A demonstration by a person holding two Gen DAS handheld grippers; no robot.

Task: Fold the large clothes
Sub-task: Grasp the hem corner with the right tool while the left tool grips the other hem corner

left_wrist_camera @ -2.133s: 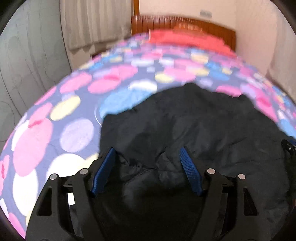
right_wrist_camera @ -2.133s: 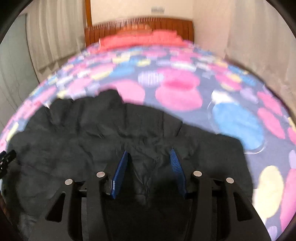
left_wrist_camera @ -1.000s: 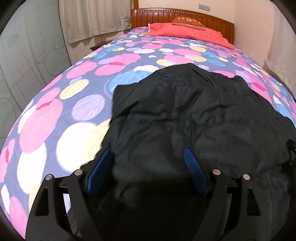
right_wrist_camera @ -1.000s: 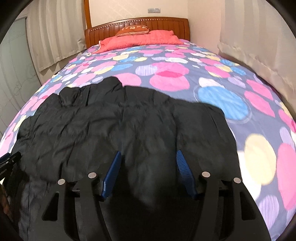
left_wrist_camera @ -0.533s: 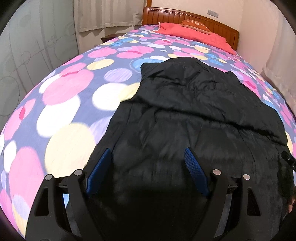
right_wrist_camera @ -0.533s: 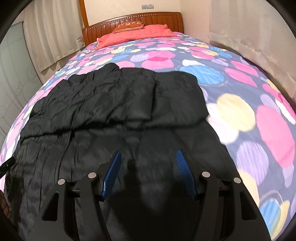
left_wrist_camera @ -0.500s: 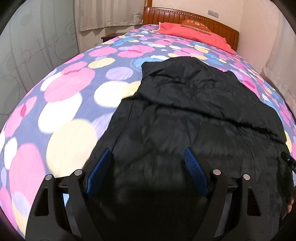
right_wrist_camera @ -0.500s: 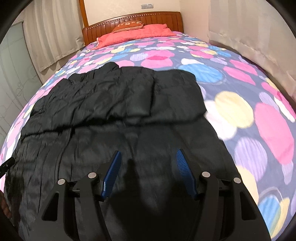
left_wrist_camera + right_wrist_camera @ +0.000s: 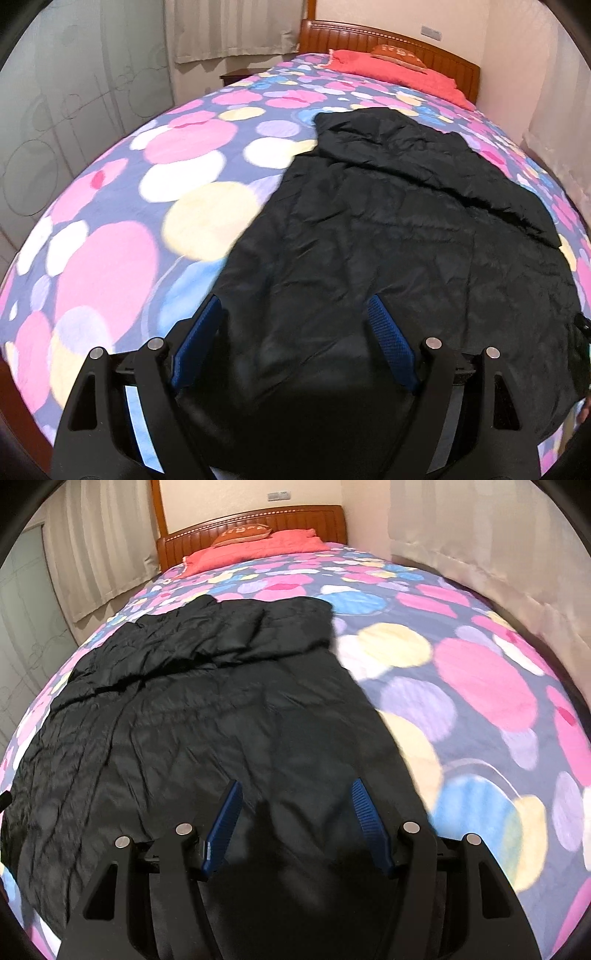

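A bed [image 9: 110, 229] covered by a sheet of pink, yellow, blue and white circles carries a large black garment [image 9: 388, 229], spread flat. Beyond the garment, red bedding [image 9: 399, 72] lies by the wooden headboard [image 9: 369, 31].
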